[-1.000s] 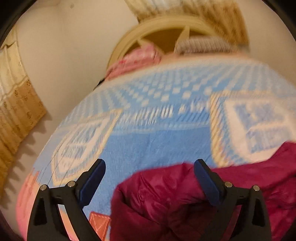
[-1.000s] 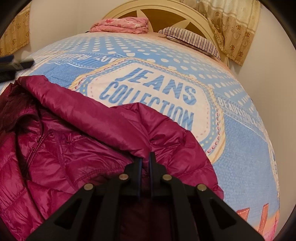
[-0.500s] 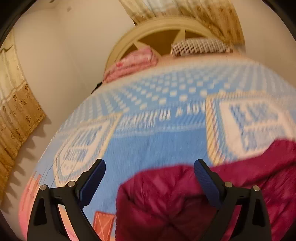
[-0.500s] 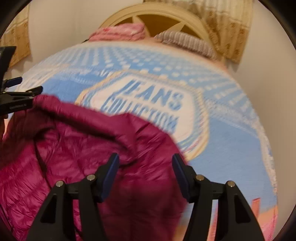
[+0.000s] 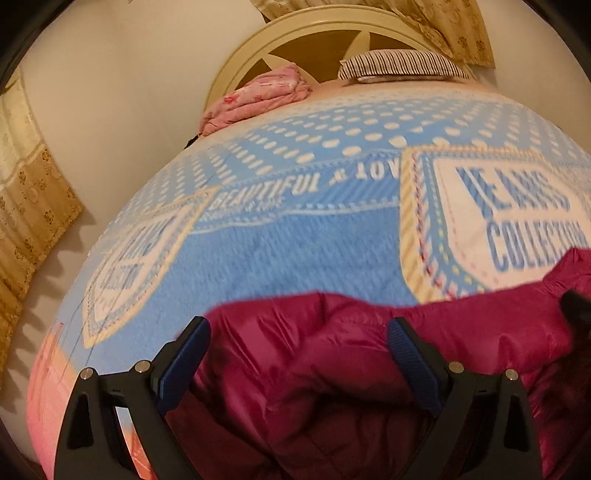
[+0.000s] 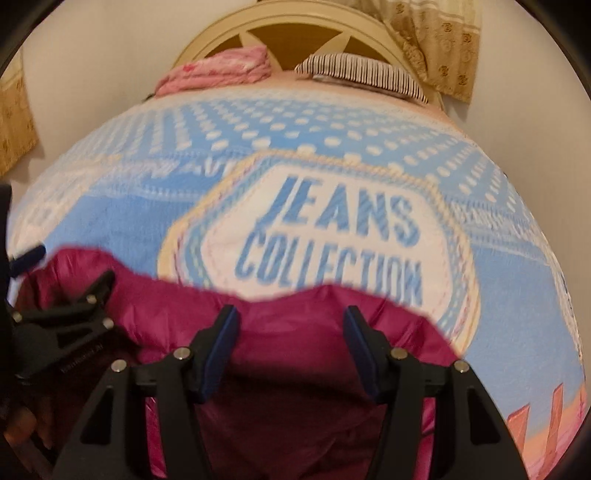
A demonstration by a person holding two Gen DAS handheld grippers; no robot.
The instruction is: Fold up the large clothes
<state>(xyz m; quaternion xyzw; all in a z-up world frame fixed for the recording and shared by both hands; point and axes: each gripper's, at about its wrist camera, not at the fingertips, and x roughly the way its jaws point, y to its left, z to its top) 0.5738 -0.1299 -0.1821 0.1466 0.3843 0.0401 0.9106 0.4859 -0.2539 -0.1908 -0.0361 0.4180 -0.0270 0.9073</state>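
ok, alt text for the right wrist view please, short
The right claw hangs open over a crumpled magenta puffer jacket on a bed, gripping nothing. The left claw shows at the left edge over the same jacket. Beyond lie a blue blanket printed JEANS COLLECTION, folded pink bedding, a striped pillow and a cream headboard.

Definitely a home bedroom: ahead of the gripper is a bed with a blue "JEANS COLLECTION" blanket [image 6: 332, 177], a cream arched headboard [image 6: 295, 26] at the far end, a striped pillow [image 6: 362, 74], folded pink bedding [image 6: 218, 68], and gold curtains [image 6: 439, 40].
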